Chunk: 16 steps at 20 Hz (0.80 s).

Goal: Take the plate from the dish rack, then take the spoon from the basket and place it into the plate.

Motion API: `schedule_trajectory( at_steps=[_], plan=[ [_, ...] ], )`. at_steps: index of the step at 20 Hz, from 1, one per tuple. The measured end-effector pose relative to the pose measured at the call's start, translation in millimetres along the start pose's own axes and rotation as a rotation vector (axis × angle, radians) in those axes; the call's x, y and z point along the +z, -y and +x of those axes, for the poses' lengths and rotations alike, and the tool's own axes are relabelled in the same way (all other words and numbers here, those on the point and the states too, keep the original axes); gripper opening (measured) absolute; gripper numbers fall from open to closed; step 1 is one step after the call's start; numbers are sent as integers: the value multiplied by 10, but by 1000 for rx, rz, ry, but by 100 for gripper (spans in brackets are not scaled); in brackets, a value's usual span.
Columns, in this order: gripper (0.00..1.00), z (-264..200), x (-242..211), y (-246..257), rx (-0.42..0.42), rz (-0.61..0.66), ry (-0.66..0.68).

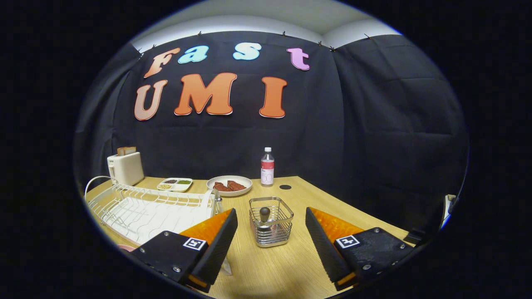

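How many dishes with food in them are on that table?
2: a white round plate of brown food left of the clear bottle, and a white divided tray beside the toaster. The gripper's jaws stand open.

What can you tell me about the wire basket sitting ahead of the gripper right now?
The basket is a small, square, open-topped holder of shiny metal wire with a solid metal band round its base. It stands upright on the wooden table, just ahead of the open gripper and centred between its fingers, which do not touch it. A utensil handle with a dark rounded knob sticks up inside it, probably the spoon. The white dish rack lies to its left.
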State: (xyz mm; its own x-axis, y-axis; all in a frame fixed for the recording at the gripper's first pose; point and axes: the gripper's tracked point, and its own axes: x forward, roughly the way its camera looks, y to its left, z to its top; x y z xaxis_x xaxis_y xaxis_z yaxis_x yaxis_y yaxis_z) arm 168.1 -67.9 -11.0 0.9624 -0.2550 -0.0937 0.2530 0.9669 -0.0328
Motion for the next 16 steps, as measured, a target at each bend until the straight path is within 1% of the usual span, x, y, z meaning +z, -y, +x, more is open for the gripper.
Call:
schedule_trajectory(
  at_steps=[1, 2, 3, 4, 5, 6, 7, 8, 9, 10, 11, 12, 14, 16],
  plan=[
    [95, 86, -36, -6, -7, -5, -6],
    [88, 172, -62, -4, -13, -9, -8],
    [85, 255, -91, -6, -21, -10, -12],
    [78, 316, -122, -20, -19, -6, -19],
    [76, 366, -148, -42, -18, -1, -26],
    [70, 411, -171, -41, -23, 2, -33],
    [66, 448, -180, -46, -22, 5, -34],
    [58, 482, -177, -49, -22, 10, -31],
    [53, 522, -160, -35, -27, 14, -24],
    [41, 559, -148, -40, -26, 18, -17],
    [35, 566, -156, -44, -24, 22, -22],
    [19, 571, -140, -99, 0, 39, -18],
    [11, 607, -127, -62, -21, 32, -6],
    [6, 610, -112, -54, -26, 43, -2]
  ],
)
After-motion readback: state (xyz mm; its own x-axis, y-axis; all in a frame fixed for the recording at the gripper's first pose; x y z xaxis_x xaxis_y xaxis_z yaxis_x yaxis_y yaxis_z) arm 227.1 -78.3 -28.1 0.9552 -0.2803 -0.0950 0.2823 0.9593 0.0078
